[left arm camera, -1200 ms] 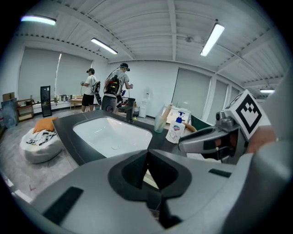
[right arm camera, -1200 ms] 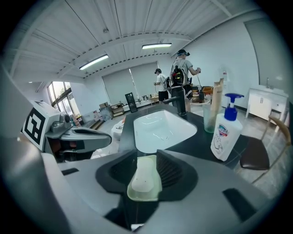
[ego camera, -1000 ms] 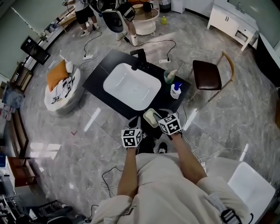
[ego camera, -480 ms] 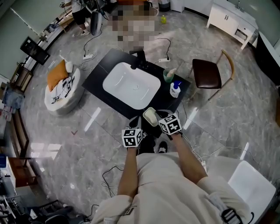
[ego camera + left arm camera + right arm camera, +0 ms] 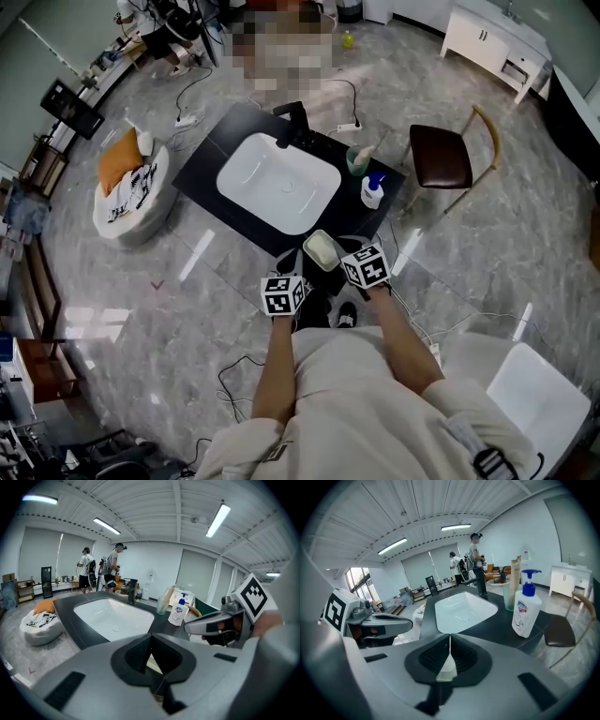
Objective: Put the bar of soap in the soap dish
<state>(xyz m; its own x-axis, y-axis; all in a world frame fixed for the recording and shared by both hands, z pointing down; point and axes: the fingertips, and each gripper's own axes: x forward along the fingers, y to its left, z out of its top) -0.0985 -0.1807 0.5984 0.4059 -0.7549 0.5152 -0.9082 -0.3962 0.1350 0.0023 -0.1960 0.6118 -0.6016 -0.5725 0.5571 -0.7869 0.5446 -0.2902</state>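
A pale soap dish (image 5: 321, 249) sits at the near edge of the black counter (image 5: 211, 155), and what looks like a pale bar lies in it. My right gripper (image 5: 342, 255) hangs just right of the dish. Its jaws have just been closing and now meet, shut, with nothing between them (image 5: 450, 639); only a pale wedge (image 5: 445, 670) of the dish shows below the tips. The left gripper (image 5: 289, 267) is just left of the dish, its jaws also shut and holding nothing (image 5: 151, 637).
A white sink (image 5: 279, 183) with a black faucet (image 5: 295, 122) fills the counter's middle. A soap dispenser bottle (image 5: 372, 193) and a green cup (image 5: 361, 161) stand at its right end. A dark chair (image 5: 441, 157) stands to the right, and a round cushion (image 5: 131, 192) lies on the floor to the left.
Both grippers stay beside the dish. The view has shifted slightly and the people at the back have moved.
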